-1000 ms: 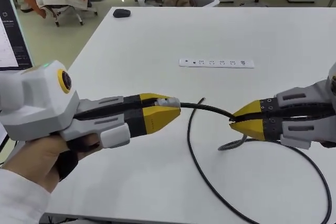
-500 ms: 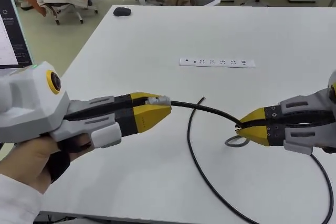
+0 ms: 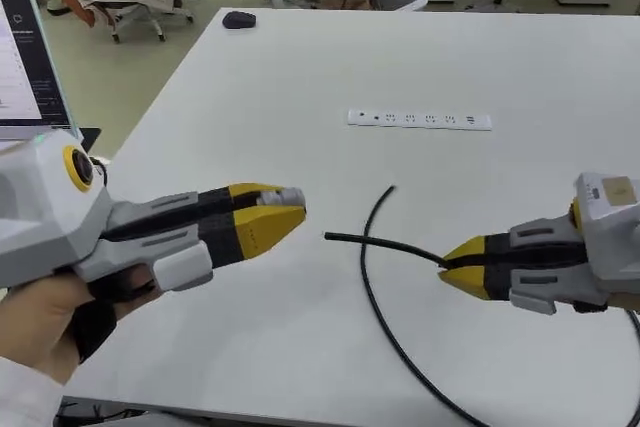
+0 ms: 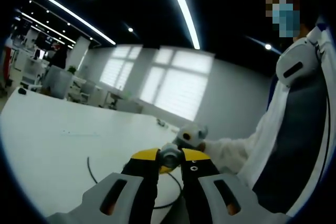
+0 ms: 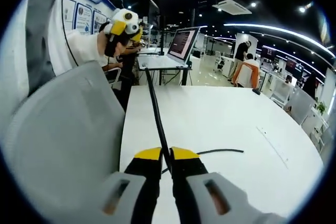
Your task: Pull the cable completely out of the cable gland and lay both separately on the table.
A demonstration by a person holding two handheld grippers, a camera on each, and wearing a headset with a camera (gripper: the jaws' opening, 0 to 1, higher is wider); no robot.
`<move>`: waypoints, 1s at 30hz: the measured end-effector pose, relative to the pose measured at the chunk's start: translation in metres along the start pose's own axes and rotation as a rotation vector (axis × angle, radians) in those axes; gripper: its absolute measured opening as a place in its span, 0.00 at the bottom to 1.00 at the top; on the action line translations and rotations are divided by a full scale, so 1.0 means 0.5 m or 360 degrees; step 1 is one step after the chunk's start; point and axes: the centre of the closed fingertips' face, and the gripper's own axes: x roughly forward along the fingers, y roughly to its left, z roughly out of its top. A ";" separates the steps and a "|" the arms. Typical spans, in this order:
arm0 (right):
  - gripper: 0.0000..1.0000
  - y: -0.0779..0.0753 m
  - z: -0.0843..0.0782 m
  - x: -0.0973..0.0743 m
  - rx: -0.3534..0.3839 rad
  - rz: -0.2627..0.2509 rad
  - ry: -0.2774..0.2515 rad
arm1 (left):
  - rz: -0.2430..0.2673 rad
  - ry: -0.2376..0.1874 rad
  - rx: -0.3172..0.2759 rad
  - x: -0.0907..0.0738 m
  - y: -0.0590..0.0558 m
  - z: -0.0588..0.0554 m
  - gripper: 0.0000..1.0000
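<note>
My left gripper (image 3: 290, 211) is shut on the small grey cable gland (image 3: 288, 195), held above the white table (image 3: 300, 77). In the left gripper view the gland (image 4: 170, 156) sits pinched between the yellow jaws. The black cable (image 3: 380, 245) is out of the gland, its free end hanging in the air a short gap to the right of it. My right gripper (image 3: 446, 265) is shut on the cable a little behind that end. From there the cable loops down across the table toward the front right. In the right gripper view the cable (image 5: 156, 108) runs straight up from the closed jaws toward the left gripper (image 5: 124, 24).
A white power strip (image 3: 420, 119) lies mid-table beyond the cable. A dark mouse (image 3: 239, 19) rests at the far left corner. A screen (image 3: 25, 57) stands past the table's left edge, and office chairs stand behind the table.
The cable end has slipped out of the gland. The two grippers have drawn apart, left one leftward with the gland, right one rightward with the cable.
</note>
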 end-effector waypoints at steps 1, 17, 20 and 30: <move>0.04 -0.002 -0.013 0.009 0.0021 -0.0004 0.0023 | 0.0005 -0.0001 -0.0003 -0.002 0.000 -0.002 0.17; 0.05 0.013 -0.131 0.149 0.0136 0.0109 0.0281 | 0.0080 -0.0024 -0.0066 -0.019 0.011 -0.022 0.17; 0.05 0.025 -0.139 0.171 0.0123 0.0139 0.0333 | 0.0091 -0.0025 -0.0068 -0.022 0.014 -0.024 0.17; 0.06 0.034 -0.189 0.212 0.0096 0.0197 0.0450 | 0.0119 -0.0023 -0.0082 -0.029 0.021 -0.030 0.17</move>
